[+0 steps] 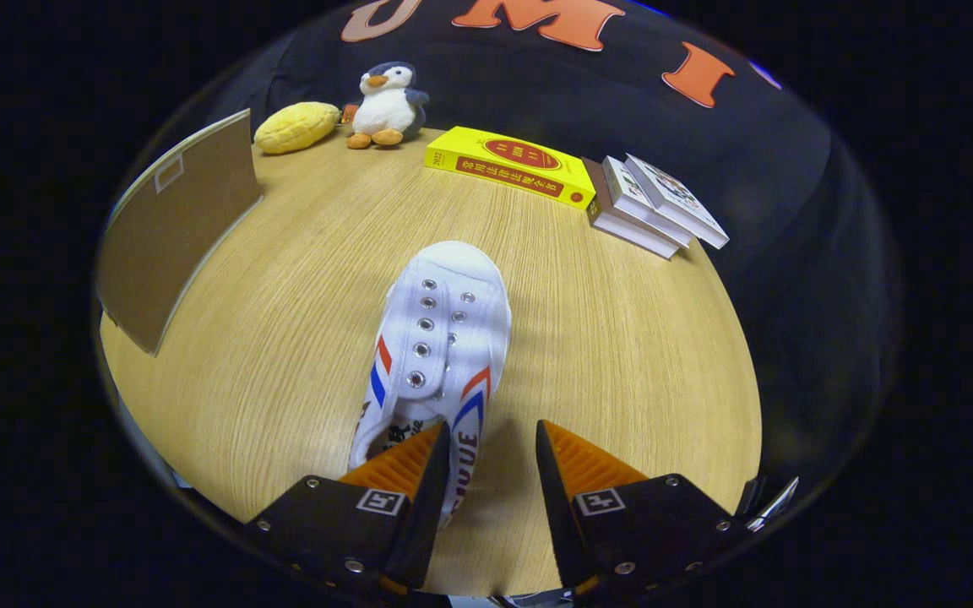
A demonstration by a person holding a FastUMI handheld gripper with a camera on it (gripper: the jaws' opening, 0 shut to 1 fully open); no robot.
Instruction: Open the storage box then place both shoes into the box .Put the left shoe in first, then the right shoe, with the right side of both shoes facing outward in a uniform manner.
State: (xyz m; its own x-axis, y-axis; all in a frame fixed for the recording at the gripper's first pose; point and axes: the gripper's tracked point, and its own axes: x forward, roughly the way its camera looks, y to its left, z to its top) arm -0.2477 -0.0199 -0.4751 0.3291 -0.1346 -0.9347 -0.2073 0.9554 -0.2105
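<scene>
Gripper (491, 439) spread open over the table (622, 355), left finger over the white shoe's (444, 338) heel, toe pointing twelve o'clock, brown storage box (174, 228) at ten o'clock

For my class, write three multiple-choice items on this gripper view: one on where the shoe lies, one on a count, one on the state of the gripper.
1. Where is the white shoe?
A. On the yellow book
B. On the wooden table, its heel end at the fingers
C. Beside the penguin

2. How many white books lean by the yellow book?
A. One
B. Three
C. Five

3. The gripper is
A. shut on the shoe
B. shut on nothing
C. open

Answers: 1 B, toe points away from the fingers; 2 B, three spines show; 3 C, a gap lies between the fingers, one finger over the shoe's heel.
</scene>
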